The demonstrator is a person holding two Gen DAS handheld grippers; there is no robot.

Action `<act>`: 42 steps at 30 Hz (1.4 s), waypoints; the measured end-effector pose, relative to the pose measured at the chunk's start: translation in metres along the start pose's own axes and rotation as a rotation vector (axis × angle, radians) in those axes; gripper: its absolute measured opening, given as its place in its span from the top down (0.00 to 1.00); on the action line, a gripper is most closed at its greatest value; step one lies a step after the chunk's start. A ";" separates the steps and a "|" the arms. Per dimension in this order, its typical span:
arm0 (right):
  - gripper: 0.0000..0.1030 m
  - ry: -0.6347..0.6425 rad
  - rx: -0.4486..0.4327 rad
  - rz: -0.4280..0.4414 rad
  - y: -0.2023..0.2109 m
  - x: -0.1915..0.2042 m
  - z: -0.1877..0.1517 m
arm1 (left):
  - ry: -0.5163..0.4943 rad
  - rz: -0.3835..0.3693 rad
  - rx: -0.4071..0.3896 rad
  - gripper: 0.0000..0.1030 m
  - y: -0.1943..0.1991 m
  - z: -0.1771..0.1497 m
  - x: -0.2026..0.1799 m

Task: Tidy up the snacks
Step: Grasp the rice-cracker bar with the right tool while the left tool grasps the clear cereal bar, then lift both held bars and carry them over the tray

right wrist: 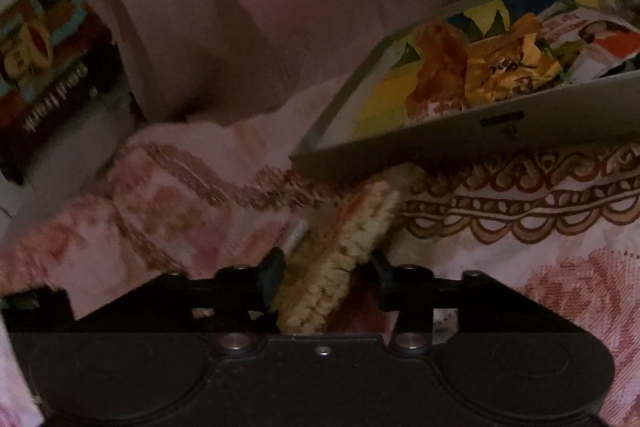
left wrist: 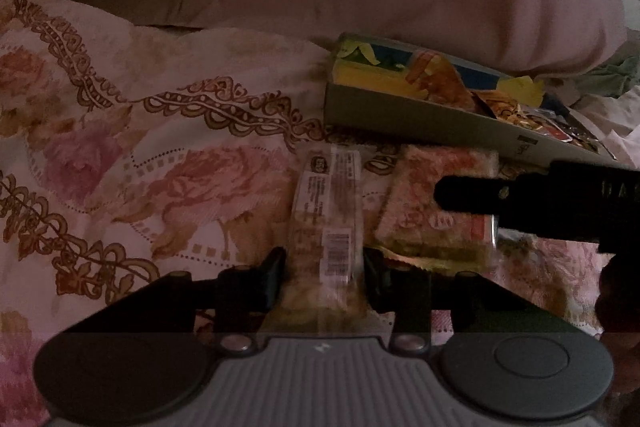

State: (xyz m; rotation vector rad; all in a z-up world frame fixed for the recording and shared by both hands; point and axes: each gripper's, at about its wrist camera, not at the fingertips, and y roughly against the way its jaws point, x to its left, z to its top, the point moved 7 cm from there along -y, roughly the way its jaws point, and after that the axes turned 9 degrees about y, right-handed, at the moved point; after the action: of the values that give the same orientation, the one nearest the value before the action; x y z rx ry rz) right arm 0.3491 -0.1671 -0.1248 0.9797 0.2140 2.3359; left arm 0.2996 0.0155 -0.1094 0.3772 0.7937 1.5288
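On the floral bedspread (left wrist: 120,155), the left tongs (left wrist: 324,267) clamp a clear-wrapped snack bar (left wrist: 326,211), the right tongs (right wrist: 326,277) a noodle block (right wrist: 340,259).

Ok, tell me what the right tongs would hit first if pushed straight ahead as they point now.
The right tongs hold a noodle-block packet. Straight ahead, that packet's far end would probably meet the near wall of the grey cardboard tray first; it already looks close to the tray's corner, though depth is unclear.
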 end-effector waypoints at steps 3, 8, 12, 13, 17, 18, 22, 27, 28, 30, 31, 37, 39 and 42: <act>0.60 -0.013 0.008 0.030 -0.001 0.001 -0.001 | -0.003 0.002 -0.002 0.57 0.000 0.000 0.000; 0.60 0.008 0.075 0.047 -0.015 0.009 -0.017 | -0.009 0.002 -0.009 0.57 -0.001 -0.002 0.001; 0.66 0.026 0.061 0.011 -0.017 0.012 -0.021 | 0.000 -0.009 -0.011 0.57 -0.002 -0.001 0.002; 0.70 0.005 0.057 0.000 -0.017 0.010 -0.021 | 0.003 -0.011 -0.012 0.57 -0.002 -0.001 0.003; 0.72 -0.015 0.057 -0.028 -0.019 0.009 -0.022 | -0.004 -0.003 -0.015 0.58 -0.003 -0.001 0.000; 0.72 -0.001 0.061 -0.041 -0.020 0.011 -0.022 | -0.007 0.004 -0.014 0.59 -0.003 -0.001 -0.001; 0.73 0.021 0.074 -0.089 -0.016 0.017 -0.021 | 0.013 0.045 0.009 0.60 -0.004 0.000 -0.006; 0.73 0.009 0.096 -0.138 0.003 0.021 -0.022 | 0.031 0.100 0.075 0.61 0.002 0.000 -0.018; 0.73 0.011 0.100 -0.150 0.009 0.022 -0.023 | 0.039 0.103 0.086 0.61 0.005 -0.001 -0.021; 0.73 0.016 0.108 -0.172 0.021 0.023 -0.024 | 0.066 0.099 0.109 0.61 0.012 -0.003 -0.029; 0.73 0.019 0.116 -0.181 0.027 0.024 -0.024 | 0.088 0.091 0.122 0.61 0.015 -0.005 -0.033; 0.73 -0.007 0.130 -0.259 0.078 0.021 -0.035 | 0.169 0.039 0.181 0.61 0.038 -0.023 -0.062; 0.73 0.000 0.133 -0.278 0.094 0.020 -0.037 | 0.182 0.029 0.201 0.61 0.045 -0.031 -0.072; 0.73 0.032 0.121 -0.311 0.119 0.019 -0.033 | 0.170 0.016 0.201 0.61 0.056 -0.041 -0.089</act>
State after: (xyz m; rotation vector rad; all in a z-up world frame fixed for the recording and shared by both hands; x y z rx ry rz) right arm 0.2610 -0.2504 -0.0948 0.8950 0.4892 2.0737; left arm 0.2436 -0.0778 -0.0809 0.4057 1.0850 1.5142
